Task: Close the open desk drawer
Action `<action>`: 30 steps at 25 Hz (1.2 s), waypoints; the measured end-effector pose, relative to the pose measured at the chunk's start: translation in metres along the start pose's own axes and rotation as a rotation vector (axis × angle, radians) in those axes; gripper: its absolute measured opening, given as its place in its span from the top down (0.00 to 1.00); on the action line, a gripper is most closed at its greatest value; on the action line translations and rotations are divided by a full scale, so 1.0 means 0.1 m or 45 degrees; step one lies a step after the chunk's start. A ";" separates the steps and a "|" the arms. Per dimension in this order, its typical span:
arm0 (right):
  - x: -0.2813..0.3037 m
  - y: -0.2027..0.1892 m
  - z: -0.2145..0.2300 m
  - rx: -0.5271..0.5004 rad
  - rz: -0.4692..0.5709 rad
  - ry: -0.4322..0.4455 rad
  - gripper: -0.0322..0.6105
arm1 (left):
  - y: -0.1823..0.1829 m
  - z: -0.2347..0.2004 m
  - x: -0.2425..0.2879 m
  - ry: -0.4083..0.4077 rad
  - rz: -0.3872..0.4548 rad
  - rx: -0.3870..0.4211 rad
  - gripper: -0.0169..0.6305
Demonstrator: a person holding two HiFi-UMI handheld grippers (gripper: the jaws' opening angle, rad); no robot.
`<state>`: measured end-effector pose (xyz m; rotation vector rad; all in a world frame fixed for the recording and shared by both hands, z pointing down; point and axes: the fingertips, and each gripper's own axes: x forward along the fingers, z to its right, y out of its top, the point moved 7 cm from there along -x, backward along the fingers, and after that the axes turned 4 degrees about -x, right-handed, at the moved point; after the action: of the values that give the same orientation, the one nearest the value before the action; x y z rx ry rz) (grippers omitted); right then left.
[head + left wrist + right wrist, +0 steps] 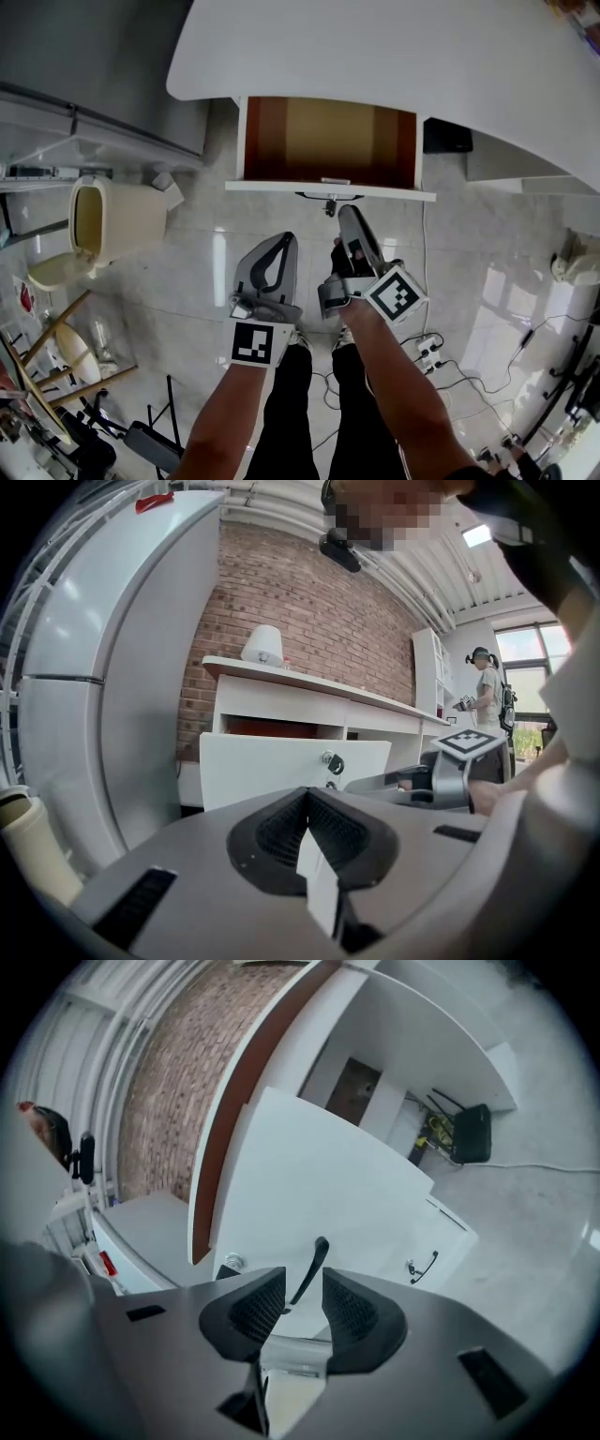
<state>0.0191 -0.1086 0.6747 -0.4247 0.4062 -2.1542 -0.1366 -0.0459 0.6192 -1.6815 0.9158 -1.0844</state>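
Two tongs hang over the tiled floor [202, 272] just in front of the white counter [375, 56], whose drawer [328, 141] stands pulled out, its brown inside bare to the head view. The right tongs [351, 223] reach furthest forward, tip just short of the white drawer front [281, 187]. In the right gripper view their [305, 1290] pads are parted by a narrow gap, and the slim black handle [315, 1262] stands in that gap, though whether either pad touches it is hard to tell. The left tongs [282, 246] sit just beside them, a little further back, pads [281, 832] pressed together on nothing and pointed toward the drawer front, where a small keyed lock [331, 759] shows. A cream bin [117, 220] stands on the floor well left of the drawer.
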 end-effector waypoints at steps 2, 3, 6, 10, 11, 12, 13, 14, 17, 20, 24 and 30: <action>0.06 -0.03 0.05 0.064 0.012 0.003 0.78 | 0.00 -0.03 0.01 -0.010 -0.003 0.004 0.96; 0.09 -0.05 0.07 0.092 0.015 0.013 0.78 | -0.01 -0.05 0.01 -0.017 -0.005 0.011 0.96; 0.17 -0.07 0.12 0.122 0.013 0.042 0.78 | -0.02 -0.08 0.03 -0.036 -0.003 0.038 0.96; 0.20 -0.07 0.14 0.159 0.036 0.077 0.79 | -0.02 -0.09 0.02 -0.055 -0.005 0.023 0.96; 0.22 -0.08 0.13 0.167 0.040 0.096 0.79 | -0.03 -0.10 0.02 -0.059 -0.006 0.018 0.96; 0.23 -0.08 0.12 0.175 0.045 0.110 0.80 | -0.04 -0.11 0.01 -0.062 -0.007 0.013 0.96; 0.24 -0.09 0.11 0.185 0.053 0.116 0.82 | -0.04 -0.12 -0.01 -0.064 -0.010 0.006 0.96; 0.24 -0.10 0.11 0.197 0.063 0.116 0.84 | -0.05 -0.14 -0.03 -0.066 -0.013 0.001 0.96; 0.24 -0.12 0.11 0.224 0.101 0.119 0.86 | -0.06 -0.19 -0.06 -0.077 -0.023 0.010 0.96; 0.24 -0.15 0.13 0.241 0.147 0.119 0.87 | -0.06 -0.22 -0.07 -0.098 -0.025 0.023 0.96; 0.23 -0.16 0.14 0.269 0.204 0.100 0.88 | -0.05 -0.27 -0.09 -0.134 -0.028 0.029 0.96; 0.22 -0.17 0.10 0.293 0.248 0.087 0.88 | 0.02 -0.30 -0.07 -0.151 -0.020 -0.007 0.96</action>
<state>-0.0004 -0.1185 0.6947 -0.1747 0.2239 -2.0007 -0.1667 -0.0492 0.6219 -1.7408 0.8318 -0.9820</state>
